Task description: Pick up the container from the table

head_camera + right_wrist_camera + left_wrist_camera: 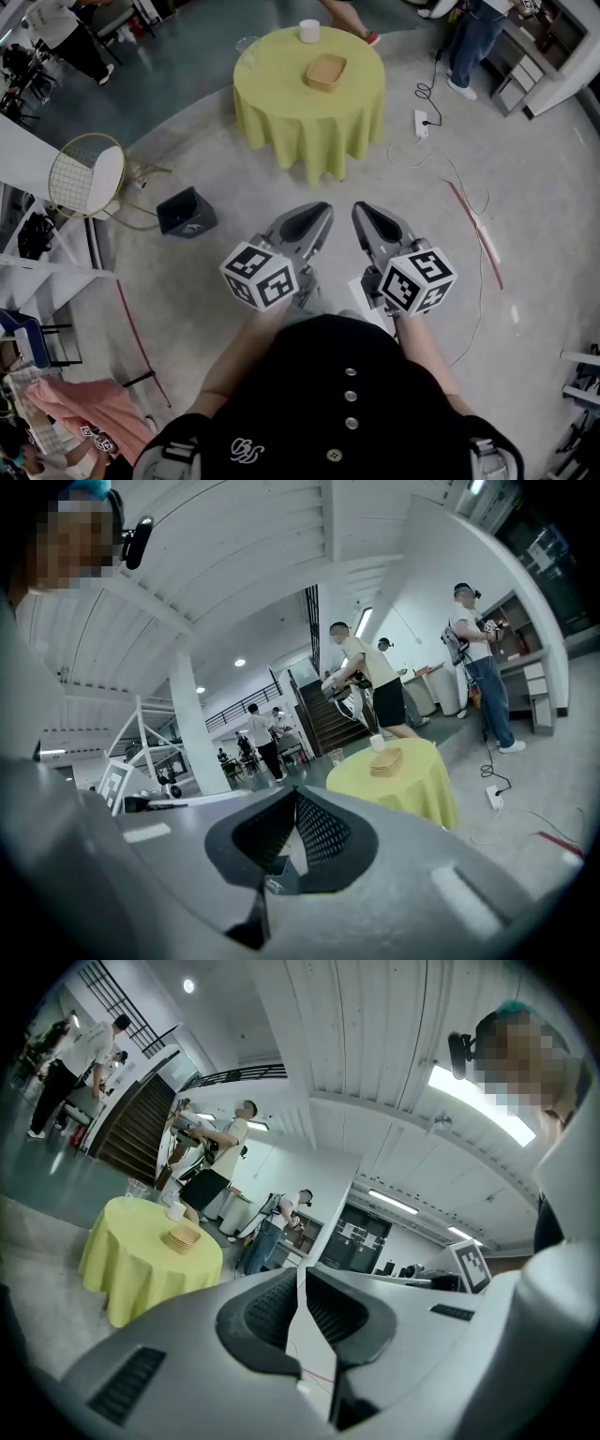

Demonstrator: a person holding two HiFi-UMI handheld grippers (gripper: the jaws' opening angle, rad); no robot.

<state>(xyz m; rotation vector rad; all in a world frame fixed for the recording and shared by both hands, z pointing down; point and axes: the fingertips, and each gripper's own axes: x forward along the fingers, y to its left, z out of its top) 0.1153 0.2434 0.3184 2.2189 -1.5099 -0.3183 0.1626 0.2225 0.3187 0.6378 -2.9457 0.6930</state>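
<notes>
Left gripper (322, 212): clenched, empty.
Right gripper (362, 212): clenched, empty.
Tan container (325, 71): on the tabletop (281, 103), well apart, straight ahead of both.
Nearer hand: neither, by my eye.

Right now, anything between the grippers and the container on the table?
Head view: only bare floor, then the cloth-covered table, before the container. Black bin lies left of that line, power strip right.

Yellow cloth-draped table (309, 131), wood-like matt container (325, 71), speckled concrete floor (544, 281)
</notes>
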